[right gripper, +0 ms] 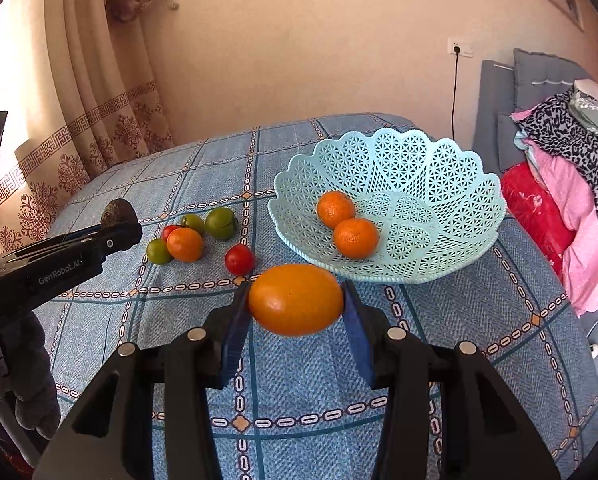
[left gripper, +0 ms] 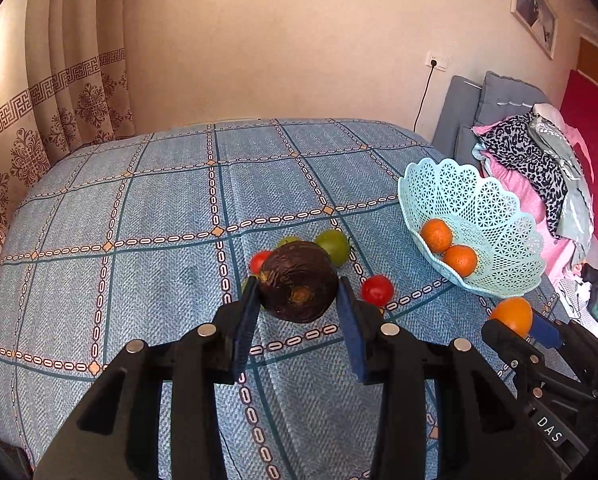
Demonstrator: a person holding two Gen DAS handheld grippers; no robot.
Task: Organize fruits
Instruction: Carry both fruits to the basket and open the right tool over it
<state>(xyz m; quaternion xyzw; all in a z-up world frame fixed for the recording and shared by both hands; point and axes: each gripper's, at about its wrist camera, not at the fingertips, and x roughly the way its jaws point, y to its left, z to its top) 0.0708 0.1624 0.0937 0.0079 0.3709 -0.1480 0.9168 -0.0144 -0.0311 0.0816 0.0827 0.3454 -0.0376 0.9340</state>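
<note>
Mid-sorting, my right gripper [right gripper: 295, 300] pinches a large orange [right gripper: 295, 299] just in front of the pale blue basket [right gripper: 459, 216] awaiting a forward carry and release, while my left gripper [left gripper: 297, 286] clasps a dark avocado [left gripper: 298, 281] left of the basket.

Your left claw [left gripper: 299, 300] grips the avocado [left gripper: 298, 281] at frame centre; your right claw [right gripper: 295, 300] grips the orange [right gripper: 295, 299]. On the tabletop [right gripper: 307, 376], the basket [right gripper: 439, 168] sits right of centre with two tangerines [right gripper: 345, 224] inside. A cluster of small fruits [right gripper: 195, 234] lies left of it, one tomato [right gripper: 239, 259] between them.
</note>
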